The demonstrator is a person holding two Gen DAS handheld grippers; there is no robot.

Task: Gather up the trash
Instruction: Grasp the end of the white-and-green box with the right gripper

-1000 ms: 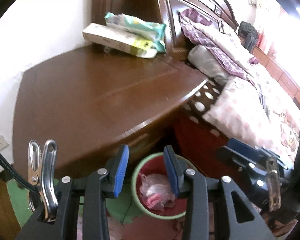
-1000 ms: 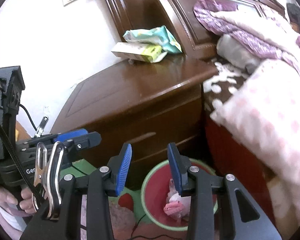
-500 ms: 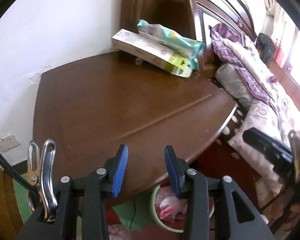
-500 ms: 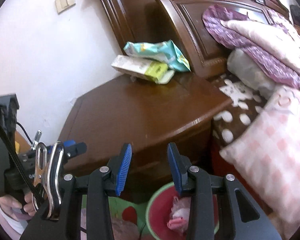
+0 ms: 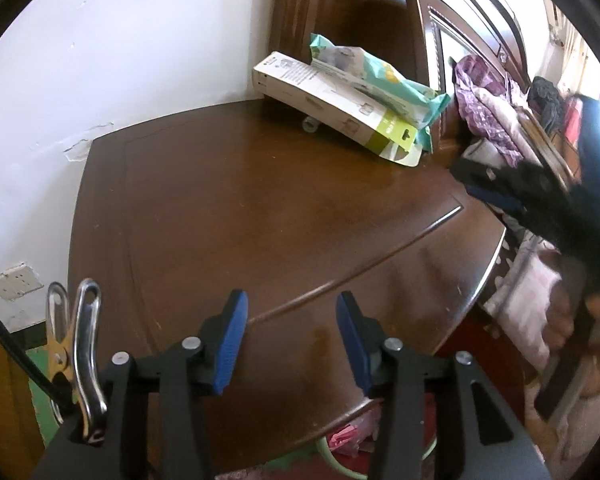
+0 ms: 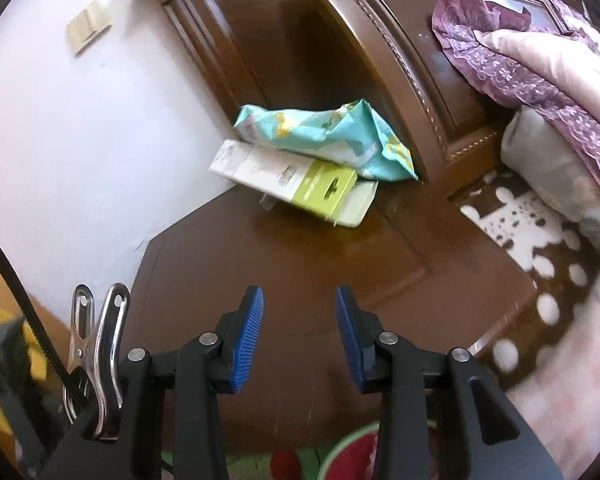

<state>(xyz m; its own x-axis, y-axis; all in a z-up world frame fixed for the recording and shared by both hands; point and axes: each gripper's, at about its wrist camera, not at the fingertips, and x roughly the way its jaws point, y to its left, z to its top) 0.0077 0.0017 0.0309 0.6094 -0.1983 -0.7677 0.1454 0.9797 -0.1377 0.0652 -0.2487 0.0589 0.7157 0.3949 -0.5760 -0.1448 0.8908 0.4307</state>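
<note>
The nightstand (image 5: 260,208) spans both views; at its far corner, well beyond both grippers, a teal pack (image 6: 324,140) lies on a white box (image 6: 292,178); the left gripper (image 5: 288,344) is opening, empty; the right gripper (image 6: 298,336) stands parted, empty; the bin (image 6: 340,456) sits below.

The left gripper (image 5: 288,340) hung over a brown nightstand (image 5: 260,216), jaws opening with nothing between them. Straight ahead sat a white box (image 5: 332,108) under a teal packet (image 5: 380,76); the right gripper (image 5: 496,196) blurred in off to the right.
</note>
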